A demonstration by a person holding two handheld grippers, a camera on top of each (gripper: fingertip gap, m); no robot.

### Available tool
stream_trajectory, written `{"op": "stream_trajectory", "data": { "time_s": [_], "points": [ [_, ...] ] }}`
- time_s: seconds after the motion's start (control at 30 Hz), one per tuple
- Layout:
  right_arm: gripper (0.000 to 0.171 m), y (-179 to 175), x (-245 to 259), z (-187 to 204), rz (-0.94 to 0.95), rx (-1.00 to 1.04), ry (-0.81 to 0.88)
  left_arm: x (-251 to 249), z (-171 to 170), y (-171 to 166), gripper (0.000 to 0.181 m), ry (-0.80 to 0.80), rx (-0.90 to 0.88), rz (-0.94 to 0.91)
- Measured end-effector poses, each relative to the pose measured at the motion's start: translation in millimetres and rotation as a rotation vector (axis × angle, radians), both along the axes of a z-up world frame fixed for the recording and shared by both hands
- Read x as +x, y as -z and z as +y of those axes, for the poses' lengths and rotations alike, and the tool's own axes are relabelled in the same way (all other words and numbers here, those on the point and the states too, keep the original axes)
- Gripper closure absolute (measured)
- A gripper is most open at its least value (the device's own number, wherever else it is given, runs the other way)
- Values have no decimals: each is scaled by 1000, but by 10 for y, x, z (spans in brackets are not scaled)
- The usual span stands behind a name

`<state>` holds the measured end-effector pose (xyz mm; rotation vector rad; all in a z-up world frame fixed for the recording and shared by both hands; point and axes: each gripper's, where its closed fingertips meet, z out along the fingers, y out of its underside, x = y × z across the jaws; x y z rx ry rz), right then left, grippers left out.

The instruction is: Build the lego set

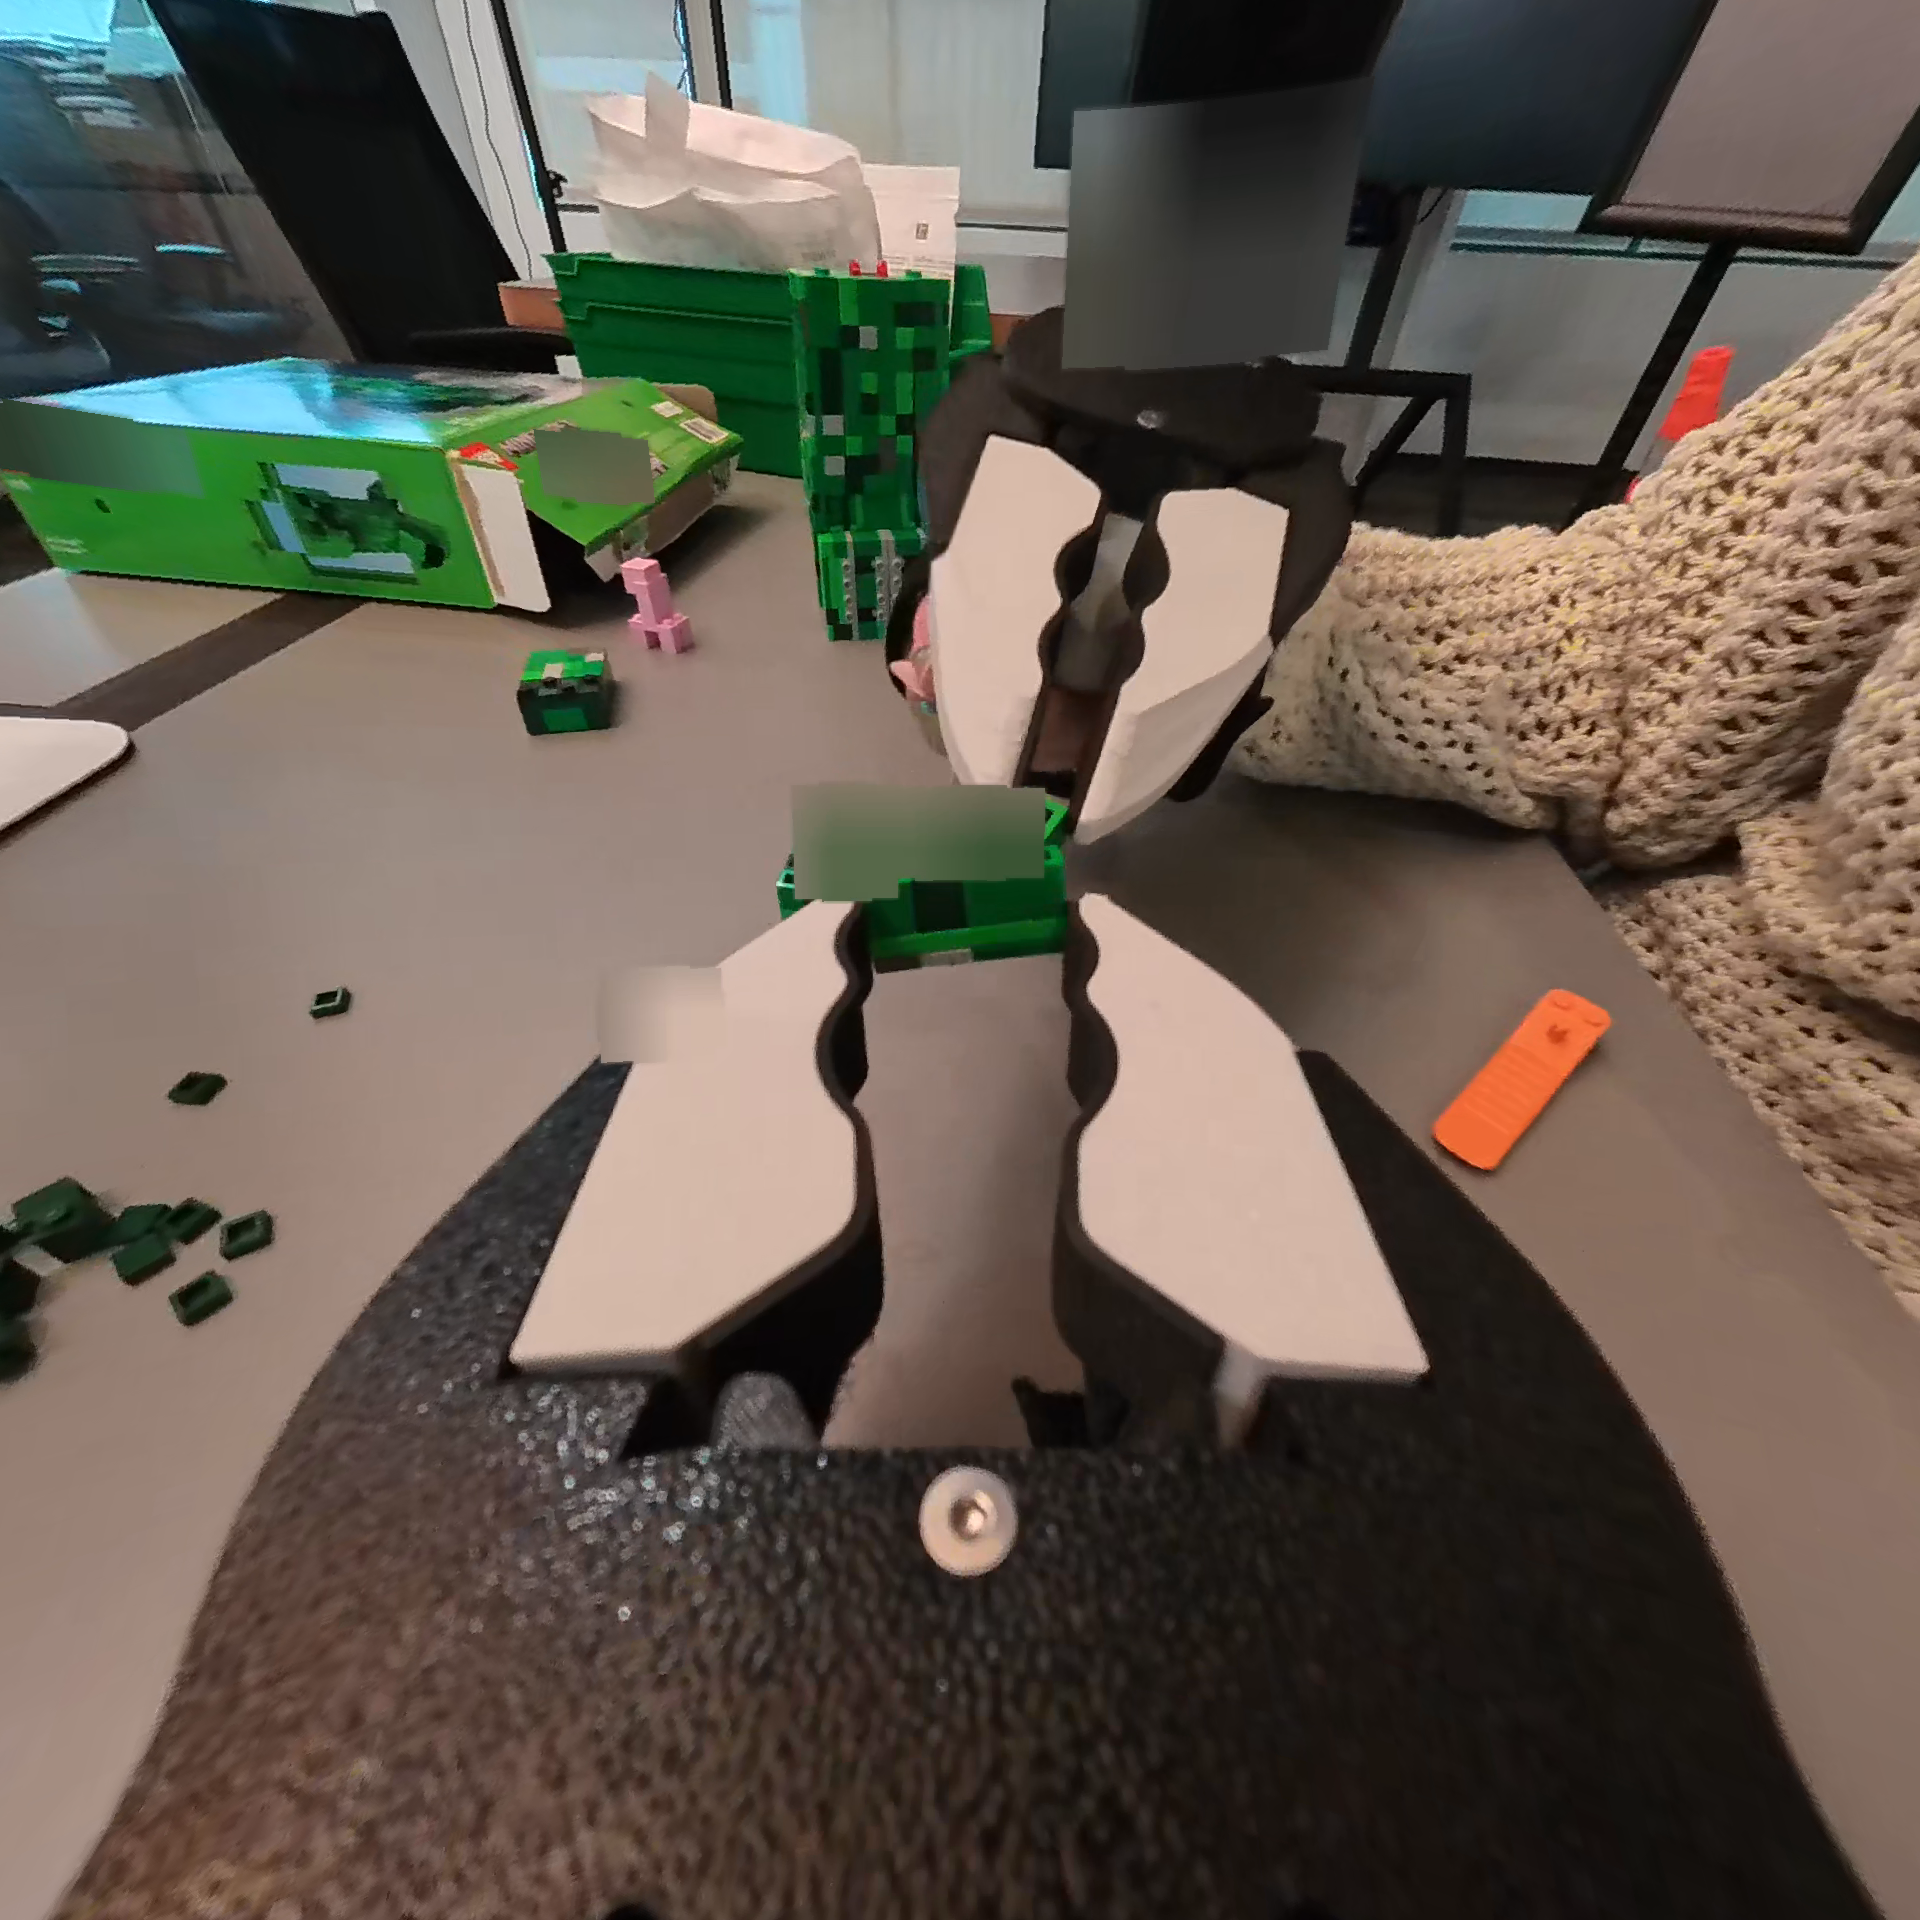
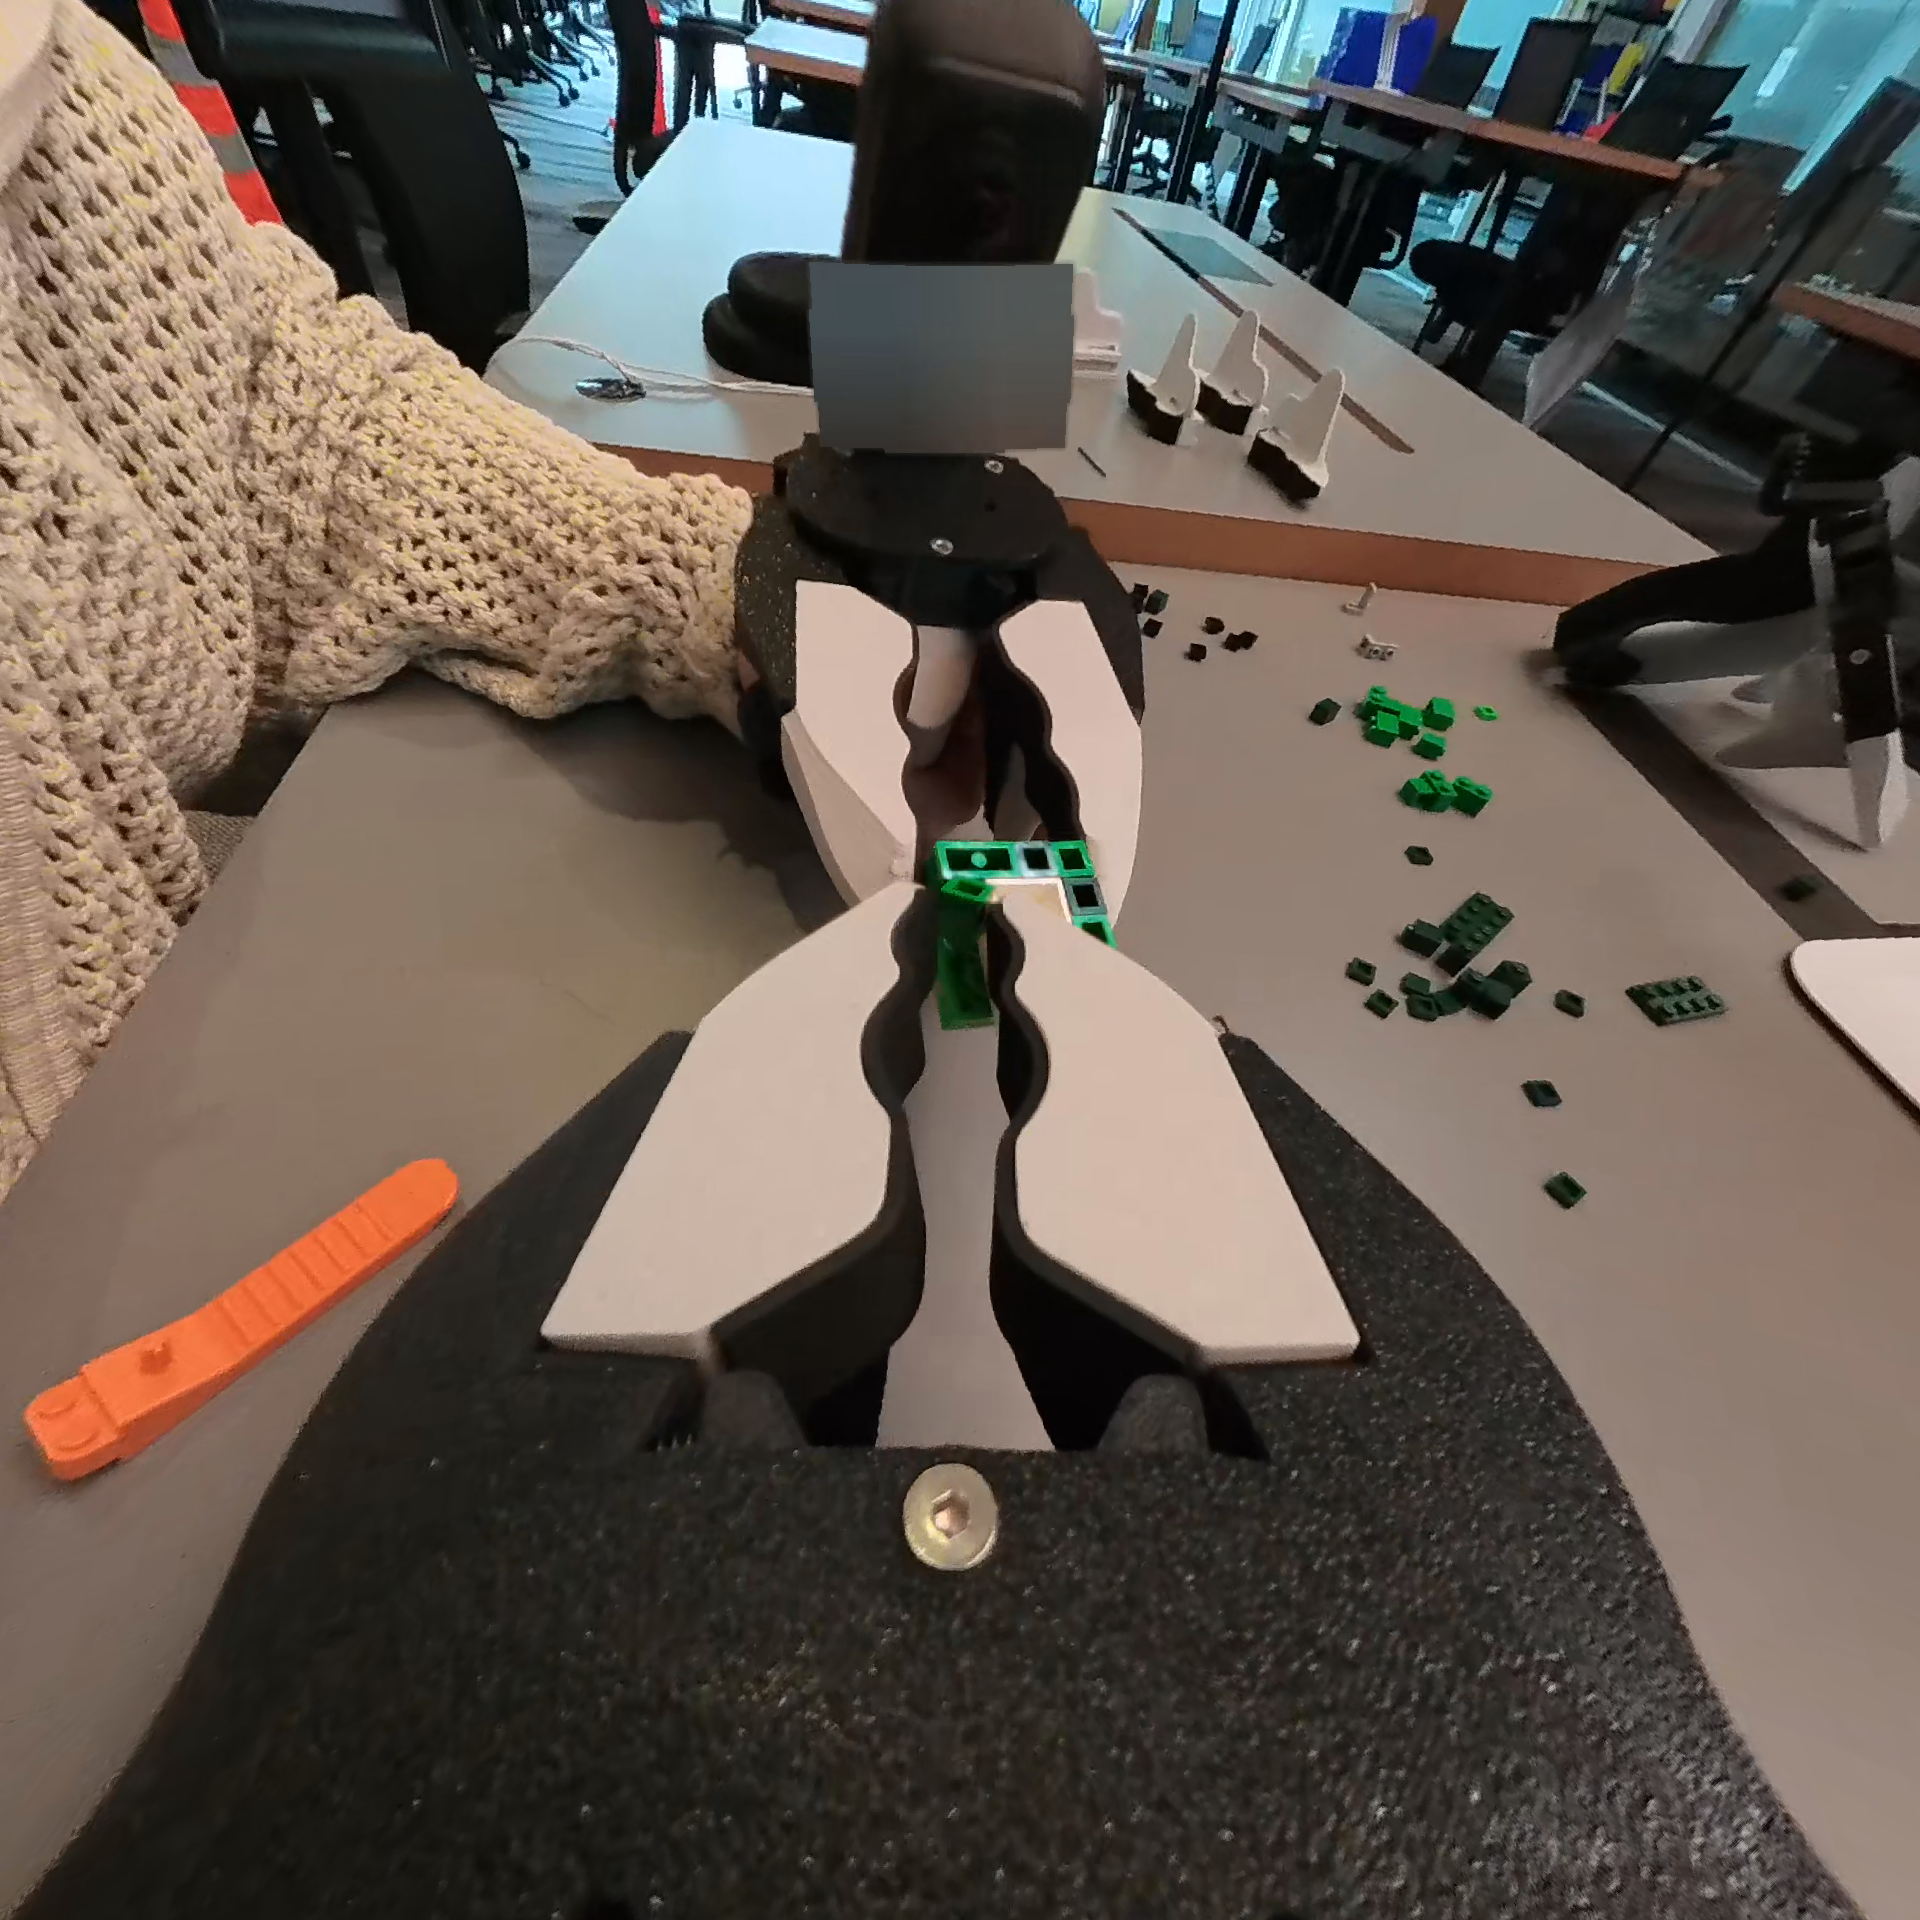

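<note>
My left gripper (image 1: 961, 920) is shut on a small green Lego assembly (image 1: 971, 914) and holds it just above the grey table (image 1: 468, 883). In the right wrist view this assembly (image 2: 1044, 860) is an open frame of green and dark bricks between the left gripper's tips (image 2: 1003, 881). My right gripper (image 2: 964, 909) is shut on a bright green flat piece (image 2: 961, 982), whose far end touches the frame's near edge. In the left wrist view the right gripper (image 1: 1044, 795) comes down from behind onto the assembly.
An orange brick separator (image 1: 1522, 1081) (image 2: 239, 1320) lies near the table edge. Loose dark green pieces (image 1: 135, 1247) (image 2: 1455, 956) and bright green ones (image 2: 1403, 717) are scattered about. A tall green model (image 1: 868, 416), a small green cube (image 1: 566, 691), a pink figure (image 1: 657, 608) and the set's box (image 1: 312, 488) stand behind. The tips of both grippers are at nearly the same place.
</note>
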<state>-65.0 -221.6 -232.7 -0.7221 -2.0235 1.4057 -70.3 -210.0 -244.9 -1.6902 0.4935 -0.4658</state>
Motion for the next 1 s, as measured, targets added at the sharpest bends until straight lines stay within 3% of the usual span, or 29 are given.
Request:
{"op": "stream_trajectory", "data": {
  "time_s": [0.73,1.0],
  "points": [
    [164,72,-2,155,59,212,114,-46,40,18,146,-51,-5,13],
    [156,98,-122,341,31,143,304,-282,133,55,147,-230,-2,74]
  ]
}}
